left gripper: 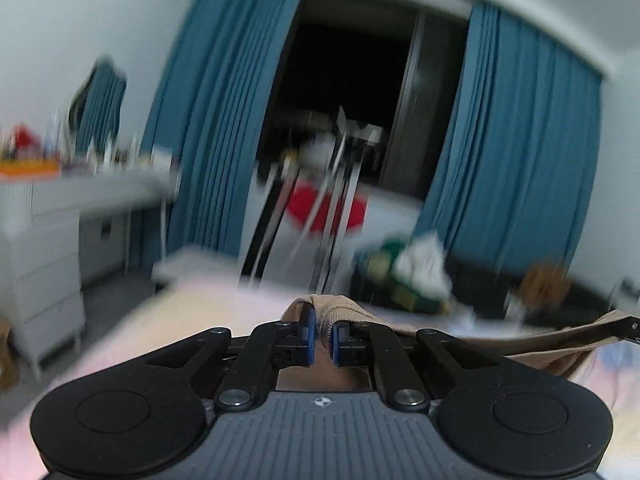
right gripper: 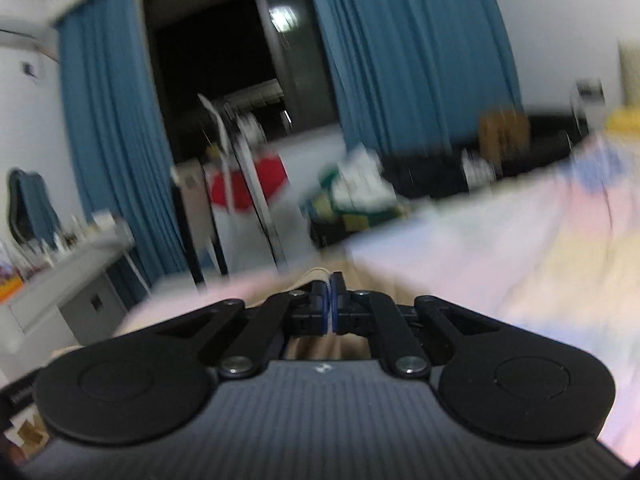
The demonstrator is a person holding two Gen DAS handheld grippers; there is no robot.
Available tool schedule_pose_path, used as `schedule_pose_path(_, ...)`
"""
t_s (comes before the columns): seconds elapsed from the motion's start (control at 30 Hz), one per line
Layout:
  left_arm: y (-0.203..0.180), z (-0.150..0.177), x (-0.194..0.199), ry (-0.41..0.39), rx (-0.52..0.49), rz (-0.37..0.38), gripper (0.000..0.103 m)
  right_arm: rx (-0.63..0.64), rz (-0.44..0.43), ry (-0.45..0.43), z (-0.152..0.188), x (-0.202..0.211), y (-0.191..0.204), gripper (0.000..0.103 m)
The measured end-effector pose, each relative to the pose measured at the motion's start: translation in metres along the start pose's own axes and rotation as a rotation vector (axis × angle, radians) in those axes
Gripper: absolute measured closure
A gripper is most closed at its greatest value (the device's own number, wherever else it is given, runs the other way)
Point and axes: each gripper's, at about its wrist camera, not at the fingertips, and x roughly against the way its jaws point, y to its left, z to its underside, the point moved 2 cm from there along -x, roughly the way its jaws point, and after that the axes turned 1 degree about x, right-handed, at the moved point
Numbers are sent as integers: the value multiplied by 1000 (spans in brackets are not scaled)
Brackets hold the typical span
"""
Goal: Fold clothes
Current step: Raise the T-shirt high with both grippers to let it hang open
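**Tan garment pinched at its edge by both grippers, above the bed**

Left gripper (left gripper: 321, 336): jaws narrow, blue pads clamped on a ribbed hem of the tan garment (left gripper: 340, 312). The cloth bunches up over the fingertips and runs off to the right as a taut band toward the tip of the right gripper (left gripper: 630, 326), which shows at the frame edge.

Right gripper (right gripper: 330, 304): jaws pressed nearly together, with a thin fold of the tan garment (right gripper: 316, 274) caught between the pads. More tan cloth hangs below the jaws, in front of the gripper body.

Under both grippers lies the bed (right gripper: 460, 248), covered in a pale pink, yellow and blue sheet; its far edge runs across both views just beyond the fingertips. Heavy motion blur, so detail on the sheet is unreadable.

Surroundings past the bed edge: blue curtains (left gripper: 224, 120) on either side of a dark window, a folded rack (left gripper: 336, 184) leaning in front of something red, a white desk (left gripper: 80, 196) with drawers along the left wall, and a dark low unit (right gripper: 440, 172) with clutter on the right. Open floor shows between desk and bed.
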Motion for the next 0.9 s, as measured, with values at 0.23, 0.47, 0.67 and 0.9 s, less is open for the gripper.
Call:
schedule_pose_path(0.23,-59,-166,87,-263,-70,87,95,26,-60,-246,-161,94,17,99)
schedule_pose_path(0.47,-97,-280,171,-374,-126,129,95,56,-102,-425,-263,201,27,99)
schedule_pose_path(0.67,-108,-320,194,-335,-150,140,94,64,-135,-470,-304,243,34,99)
schedule_pose_path(0.9,-100,-293,123,-222,-159,104,94,58,-121,-345,-295,174,35,99)
